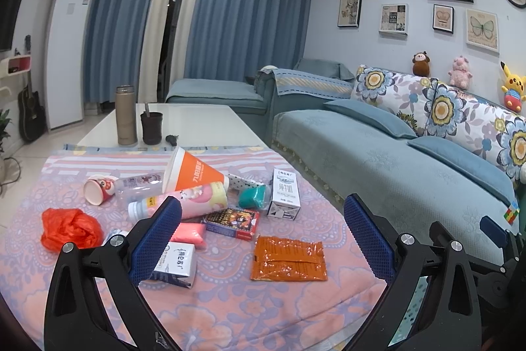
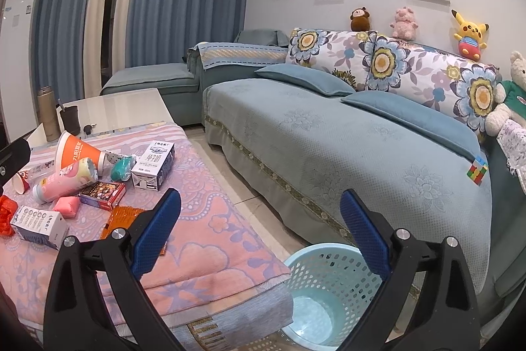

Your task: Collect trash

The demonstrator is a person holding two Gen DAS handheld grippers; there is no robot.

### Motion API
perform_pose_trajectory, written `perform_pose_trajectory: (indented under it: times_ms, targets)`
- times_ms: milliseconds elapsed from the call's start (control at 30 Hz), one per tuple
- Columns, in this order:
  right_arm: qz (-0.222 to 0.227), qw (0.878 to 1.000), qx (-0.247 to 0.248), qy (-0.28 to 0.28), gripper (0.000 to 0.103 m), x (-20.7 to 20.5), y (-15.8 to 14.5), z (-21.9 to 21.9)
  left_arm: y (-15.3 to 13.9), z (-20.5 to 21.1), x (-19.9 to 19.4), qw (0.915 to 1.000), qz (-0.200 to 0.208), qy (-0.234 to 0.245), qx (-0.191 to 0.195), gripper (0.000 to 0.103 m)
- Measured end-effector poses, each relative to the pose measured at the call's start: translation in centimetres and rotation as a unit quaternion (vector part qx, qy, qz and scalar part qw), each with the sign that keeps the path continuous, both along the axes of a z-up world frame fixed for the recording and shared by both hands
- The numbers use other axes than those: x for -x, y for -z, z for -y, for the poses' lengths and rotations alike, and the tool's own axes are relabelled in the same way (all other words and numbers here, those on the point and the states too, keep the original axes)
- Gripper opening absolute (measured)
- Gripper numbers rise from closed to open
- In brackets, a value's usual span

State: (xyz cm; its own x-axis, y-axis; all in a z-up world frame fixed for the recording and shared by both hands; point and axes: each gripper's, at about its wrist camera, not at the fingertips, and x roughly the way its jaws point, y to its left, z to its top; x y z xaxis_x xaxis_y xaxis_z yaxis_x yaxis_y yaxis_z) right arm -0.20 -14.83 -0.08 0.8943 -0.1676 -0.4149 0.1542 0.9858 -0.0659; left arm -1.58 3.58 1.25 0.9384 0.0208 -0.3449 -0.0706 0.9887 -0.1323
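Note:
Trash lies on the pink patterned cloth (image 1: 230,311) of the table: an orange foil packet (image 1: 289,259), a red plastic bag (image 1: 70,229), two white milk cartons (image 1: 284,194) (image 1: 176,263), a pink bottle (image 1: 194,203), an orange paper cup (image 1: 194,173), a small red cup (image 1: 98,188), a dark card box (image 1: 231,222) and a teal wad (image 1: 251,196). My left gripper (image 1: 263,239) is open and empty above the table's near part. My right gripper (image 2: 261,236) is open and empty over the gap between table and sofa, above a light blue trash basket (image 2: 328,291) on the floor.
A thermos (image 1: 126,115), a dark cup (image 1: 152,127) and keys (image 1: 171,139) stand on the bare white table end. A blue sofa (image 2: 328,137) with floral cushions runs along the right. A narrow tiled floor strip (image 2: 236,186) separates sofa and table.

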Motion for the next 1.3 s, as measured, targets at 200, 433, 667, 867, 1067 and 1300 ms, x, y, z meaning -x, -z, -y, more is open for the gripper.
perform_pose_trajectory:
  times_ms: [200, 433, 667, 867, 1067, 1300]
  targets:
    - [0.000, 1.000, 0.000, -0.001, 0.088, 0.0, 0.0, 0.0, -0.1, -0.1, 0.0, 1.0000, -0.001, 0.000, 0.001, 0.096]
    - [-0.002, 1.000, 0.004, -0.007, 0.083, 0.0, 0.0, -0.5, -0.5, -0.9, 0.4, 0.9999, -0.003, -0.009, 0.006, 0.096]
    - [-0.021, 0.999, -0.006, -0.036, 0.059, -1.2, -0.2, -1.5, -2.7, -7.3, 0.3, 0.9960, -0.030, -0.018, 0.083, 0.096]
    - [-0.037, 0.996, -0.016, -0.085, 0.062, -4.0, -0.4, -3.4, -2.3, -13.2, -1.3, 0.9926, -0.087, -0.014, 0.083, 0.095]
    - [-0.065, 0.989, -0.004, -0.131, 0.068, -7.0, 1.4, -5.8, 3.0, -16.5, -2.8, 0.9830, -0.166, -0.007, 0.078, 0.095]
    - [-0.129, 0.981, -0.019, -0.144, 0.068, -10.0, 5.8, -6.2, 9.2, -16.3, -5.1, 0.9699, -0.229, -0.007, 0.081, 0.094]
